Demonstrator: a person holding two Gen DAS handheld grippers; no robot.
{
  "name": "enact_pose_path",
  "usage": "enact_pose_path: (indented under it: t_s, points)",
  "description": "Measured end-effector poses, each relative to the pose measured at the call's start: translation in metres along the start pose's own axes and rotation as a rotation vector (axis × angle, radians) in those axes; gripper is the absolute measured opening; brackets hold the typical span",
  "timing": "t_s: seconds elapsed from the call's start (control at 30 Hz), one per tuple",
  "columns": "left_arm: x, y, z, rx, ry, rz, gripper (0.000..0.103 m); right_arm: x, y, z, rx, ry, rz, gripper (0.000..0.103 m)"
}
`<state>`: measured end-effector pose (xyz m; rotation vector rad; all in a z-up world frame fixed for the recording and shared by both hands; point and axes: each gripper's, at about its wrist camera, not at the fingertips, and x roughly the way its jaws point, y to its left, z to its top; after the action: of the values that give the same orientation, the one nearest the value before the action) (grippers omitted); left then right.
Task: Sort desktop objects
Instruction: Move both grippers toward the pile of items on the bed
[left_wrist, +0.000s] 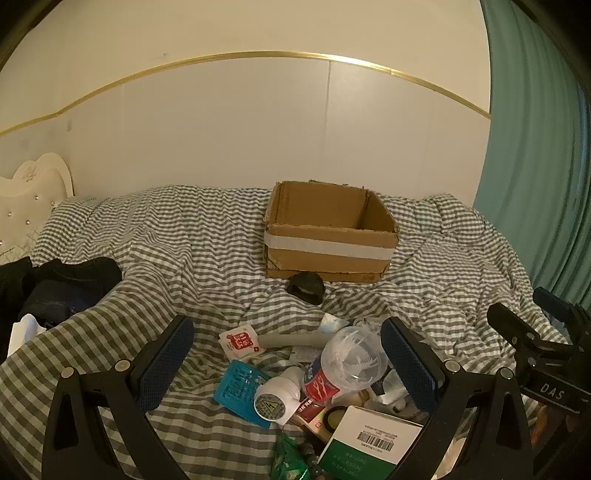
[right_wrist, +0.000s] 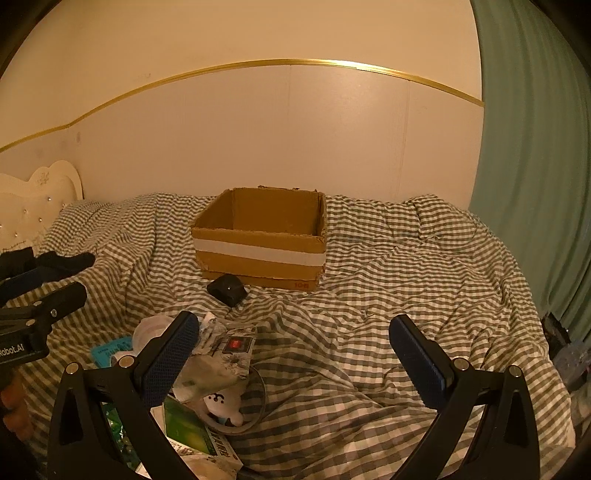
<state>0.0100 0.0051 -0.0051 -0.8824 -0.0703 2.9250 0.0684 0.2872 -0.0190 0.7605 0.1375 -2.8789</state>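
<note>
A heap of small objects lies on the checked bedspread (left_wrist: 184, 236): a red-and-white sachet (left_wrist: 240, 341), a grey tube (left_wrist: 295, 339), a clear plastic cup (left_wrist: 351, 360), a blue packet (left_wrist: 238, 387), a white bottle (left_wrist: 277, 400) and a green-and-white box (left_wrist: 369, 443). My left gripper (left_wrist: 288, 362) hovers open over this heap, touching nothing. An open cardboard box (left_wrist: 328, 236) stands beyond, a black object (left_wrist: 306, 288) in front of it. My right gripper (right_wrist: 293, 362) is open over bare bedspread, with the heap's floral packet (right_wrist: 231, 354) and white plush toy (right_wrist: 221, 404) at its left finger.
Dark clothes (left_wrist: 62, 284) lie at the bed's left edge by a white headboard (left_wrist: 33, 188). A green curtain (left_wrist: 535, 166) hangs on the right. The cardboard box (right_wrist: 258, 240) appears empty inside. A thin ring (right_wrist: 260, 391) lies beside the plush toy.
</note>
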Motion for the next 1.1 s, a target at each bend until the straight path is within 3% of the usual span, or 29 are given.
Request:
enact_pose_path:
  t_s: [0.33,0.63,0.83,1.1]
  points:
    - [0.012,-0.002,-0.007,0.008,0.059,0.008,0.103,-0.007,-0.002,0.001,-0.002,-0.027,-0.012,0.103]
    - [0.013,-0.01,-0.011,0.04,0.077,0.006,0.103,-0.012,-0.008,0.003,0.025,-0.048,0.035,0.103]
    - [0.012,-0.001,-0.013,0.01,0.084,-0.004,0.103,-0.005,-0.003,-0.001,0.028,0.001,0.043,0.103]
    - [0.026,-0.003,-0.021,-0.005,0.153,-0.047,0.103,-0.005,-0.012,-0.003,0.063,0.011,0.076,0.103]
